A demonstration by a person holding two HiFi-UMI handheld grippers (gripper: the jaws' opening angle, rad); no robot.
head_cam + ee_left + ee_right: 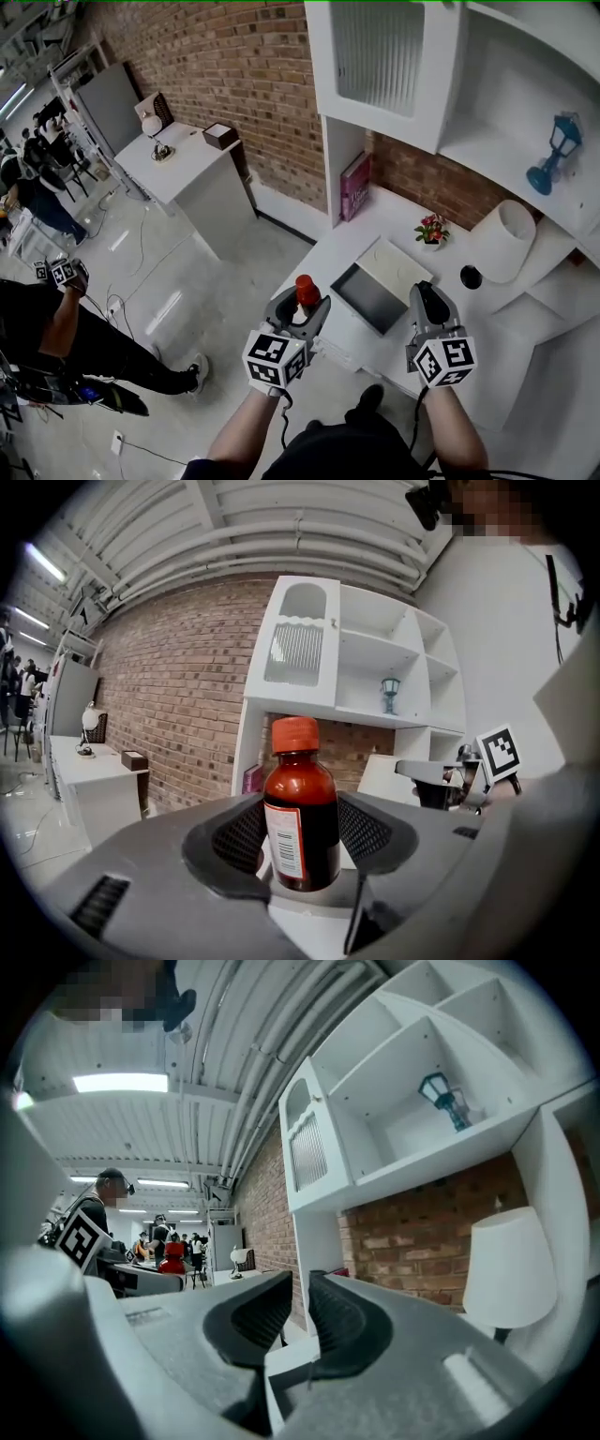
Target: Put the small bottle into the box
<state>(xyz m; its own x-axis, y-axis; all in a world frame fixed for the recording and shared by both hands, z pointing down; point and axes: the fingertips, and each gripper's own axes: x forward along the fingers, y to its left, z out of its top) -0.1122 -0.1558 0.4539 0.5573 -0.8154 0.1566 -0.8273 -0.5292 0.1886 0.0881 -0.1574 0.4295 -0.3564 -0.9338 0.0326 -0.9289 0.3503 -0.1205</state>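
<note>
The small bottle [307, 289], brown with a red cap and a white label, stands upright between the jaws of my left gripper [302, 302], which is shut on it just off the desk's front-left edge. In the left gripper view both pads press the sides of the bottle [300, 813]. The box [370, 296] lies open on the white desk to the right of the bottle, its dark inside bare and its white lid [401, 264] folded back. My right gripper [428, 298] hovers right of the box, and in its own view the right gripper [295, 1312] holds nothing, with a narrow gap between the jaws.
On the desk behind the box are a pink book [354, 186], a small flower pot [431, 230], a black round object [471, 277] and a white lamp shade [506, 239]. A blue lantern [553, 155] sits on the shelf. A person [56, 323] crouches on the floor, left.
</note>
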